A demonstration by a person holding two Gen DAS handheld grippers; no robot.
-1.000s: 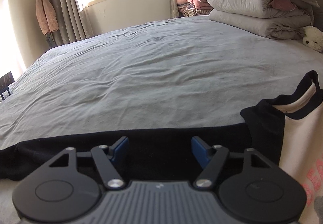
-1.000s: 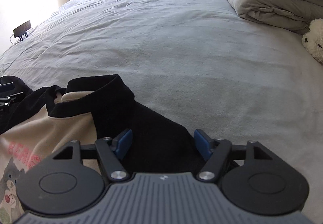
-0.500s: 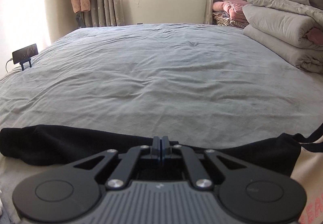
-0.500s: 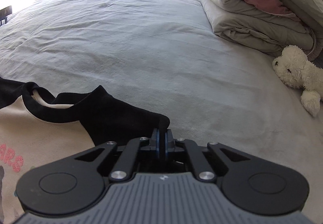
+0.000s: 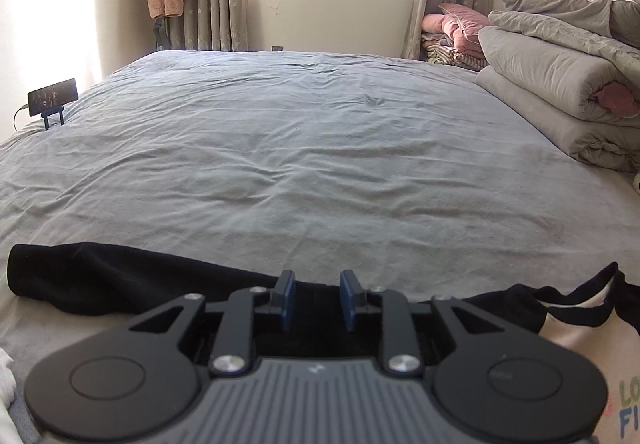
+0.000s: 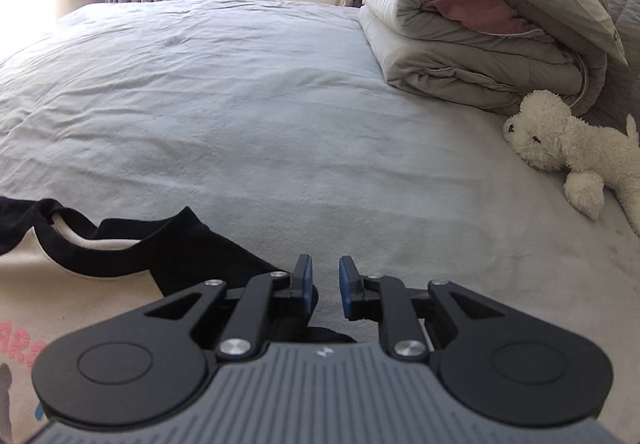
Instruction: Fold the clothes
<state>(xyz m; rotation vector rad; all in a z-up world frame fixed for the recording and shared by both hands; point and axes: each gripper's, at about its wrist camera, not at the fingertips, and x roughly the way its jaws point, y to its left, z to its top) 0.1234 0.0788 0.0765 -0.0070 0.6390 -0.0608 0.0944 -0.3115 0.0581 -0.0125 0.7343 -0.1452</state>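
Bed (image 5: 304,148): holds sweatshirt (image 6: 72,276), folded quilts (image 6: 472,56), toy bear (image 6: 568,144).
Left gripper (image 5: 317,298): jaws opening, above black sleeve (image 5: 104,276), gripping nothing.
Right gripper (image 6: 325,286): jaws opening, empty, at the sweatshirt's edge.

Cream sweatshirt (image 6: 72,284) with black sleeves and collar, lying flat, sleeve (image 5: 100,280) stretched toward 9 o'clock.

Both wrist views low, facing bed (image 5: 320,148)

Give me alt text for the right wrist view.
The right gripper, jaws opening with nothing between them, hovers over the black sleeve of a cream shirt on a grey bed. A folded duvet and white plush toy lie right.
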